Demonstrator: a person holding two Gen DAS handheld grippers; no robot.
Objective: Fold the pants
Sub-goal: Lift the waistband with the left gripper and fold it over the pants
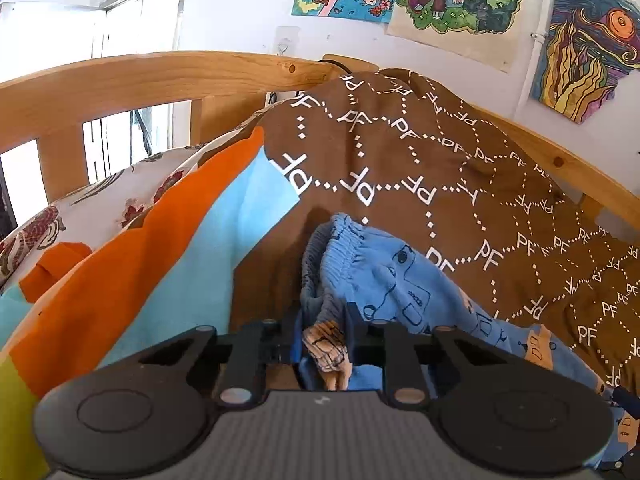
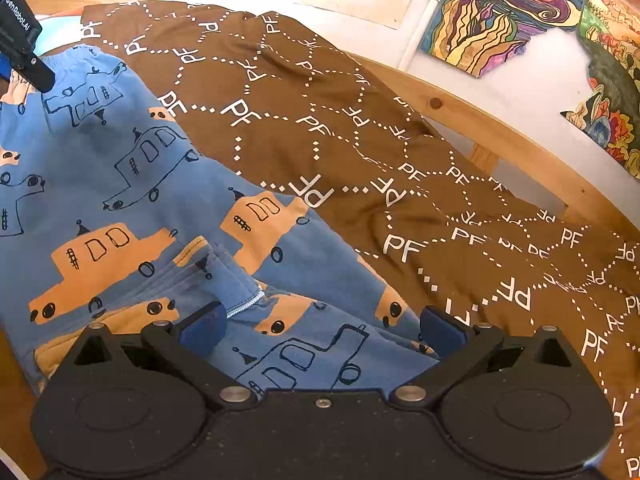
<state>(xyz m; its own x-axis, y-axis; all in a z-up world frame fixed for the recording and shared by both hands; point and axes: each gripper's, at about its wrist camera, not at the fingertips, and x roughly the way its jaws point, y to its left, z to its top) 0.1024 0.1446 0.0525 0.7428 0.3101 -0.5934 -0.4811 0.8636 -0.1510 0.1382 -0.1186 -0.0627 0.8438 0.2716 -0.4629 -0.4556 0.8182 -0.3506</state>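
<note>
Blue pants (image 2: 120, 184) printed with orange and outlined cars lie spread on a brown bedcover (image 2: 360, 152). In the left wrist view the elastic waistband (image 1: 348, 248) is bunched up just ahead of the fingers. My left gripper (image 1: 324, 340) is shut on a gathered fold of the pants near the waistband; the same gripper (image 2: 24, 52) shows at the top left of the right wrist view. My right gripper (image 2: 320, 328) stands open low over the leg end of the pants. Cloth lies between its blue pads (image 2: 200, 328) without being pinched.
A wooden bed rail (image 2: 480, 128) runs along the far side, below a white wall with coloured drawings (image 2: 500, 20). An orange and light-blue blanket (image 1: 160, 240) and a floral pillow (image 1: 60, 216) lie to the left. The brown cover is rumpled on the right.
</note>
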